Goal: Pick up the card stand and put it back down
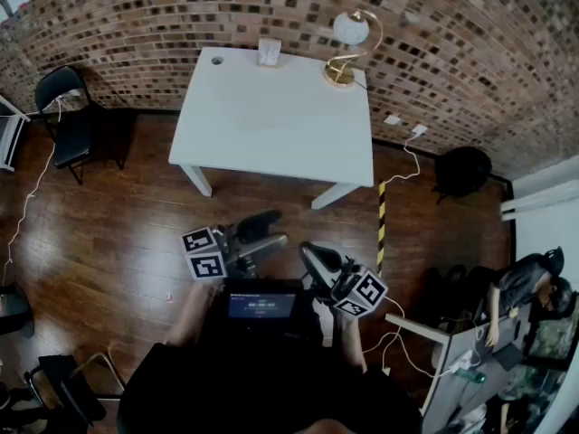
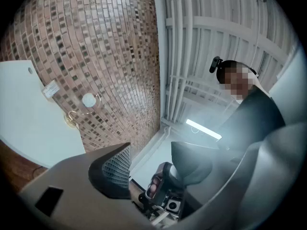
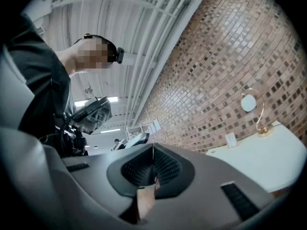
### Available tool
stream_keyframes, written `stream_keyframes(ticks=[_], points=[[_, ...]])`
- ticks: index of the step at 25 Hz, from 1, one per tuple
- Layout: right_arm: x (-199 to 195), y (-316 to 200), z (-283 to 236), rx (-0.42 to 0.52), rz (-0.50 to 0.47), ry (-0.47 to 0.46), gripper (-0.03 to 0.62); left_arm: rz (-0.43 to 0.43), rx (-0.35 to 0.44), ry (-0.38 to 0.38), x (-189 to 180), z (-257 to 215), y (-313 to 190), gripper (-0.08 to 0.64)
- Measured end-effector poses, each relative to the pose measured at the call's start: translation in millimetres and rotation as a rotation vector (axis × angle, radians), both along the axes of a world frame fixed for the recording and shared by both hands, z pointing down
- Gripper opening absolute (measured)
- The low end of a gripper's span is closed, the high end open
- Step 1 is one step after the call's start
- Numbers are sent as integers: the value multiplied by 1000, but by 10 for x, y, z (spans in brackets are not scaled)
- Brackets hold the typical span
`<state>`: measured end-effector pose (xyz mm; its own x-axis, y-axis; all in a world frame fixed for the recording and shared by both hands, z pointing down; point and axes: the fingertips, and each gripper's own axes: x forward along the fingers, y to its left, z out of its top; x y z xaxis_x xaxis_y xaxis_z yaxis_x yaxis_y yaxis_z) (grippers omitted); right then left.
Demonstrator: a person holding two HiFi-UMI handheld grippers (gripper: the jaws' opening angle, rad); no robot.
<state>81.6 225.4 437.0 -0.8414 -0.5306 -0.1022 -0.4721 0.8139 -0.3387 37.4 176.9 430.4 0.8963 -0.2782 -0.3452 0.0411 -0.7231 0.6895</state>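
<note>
The table [image 1: 271,125] had a smooth, matt white top. Below it, the floor [image 1: 109,242] was dark wood planks with a soft gloss. The wall [image 1: 136,7] was rough brick in mixed browns. At the table's 1 o'clock corner, the lamp [image 1: 346,52] showed shiny brass-coloured metal and a white globe. The card stand [image 1: 269,52], at 12 o'clock, looked pale, but its material was too small to tell. The left tool [image 1: 264,231] and right tool [image 1: 318,259] were matt grey plastic with finely ribbed dark pads [image 3: 165,169].

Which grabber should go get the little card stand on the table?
Probably the left gripper: its jaws stand open and it sits slightly nearer the card stand. The right gripper is shut. Both hang far off.
</note>
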Motion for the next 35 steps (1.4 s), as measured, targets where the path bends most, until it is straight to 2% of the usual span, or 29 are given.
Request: stream_keyframes(ticks=[6, 9, 14, 21, 25, 28, 35], points=[[-1054, -685, -248, 70, -72, 37, 17, -58, 15, 41, -927, -77, -762, 256], [-1430, -996, -373, 102, -92, 71, 17, -76, 3, 72, -1236, -81, -1028, 256], [-1914, -1415, -399, 97, -98, 98, 17, -87, -20, 105, -1671, -10, -1419, 256], [-2156, -1707, -256, 57, -93, 119, 29, -125, -29, 138, -2108, 68, -1780, 256], [-2288, -1890, -255, 67, -105, 134, 46, -158, -29, 148, -2269, 103, -1906, 256], [-2312, -2005, -240, 64, -127, 135, 51, -178, -38, 147, -2288, 140, -1997, 256], [-2108, -2437, -151, 35, -183, 52, 51, -248, -60, 134, -2175, 153, -2343, 252]])
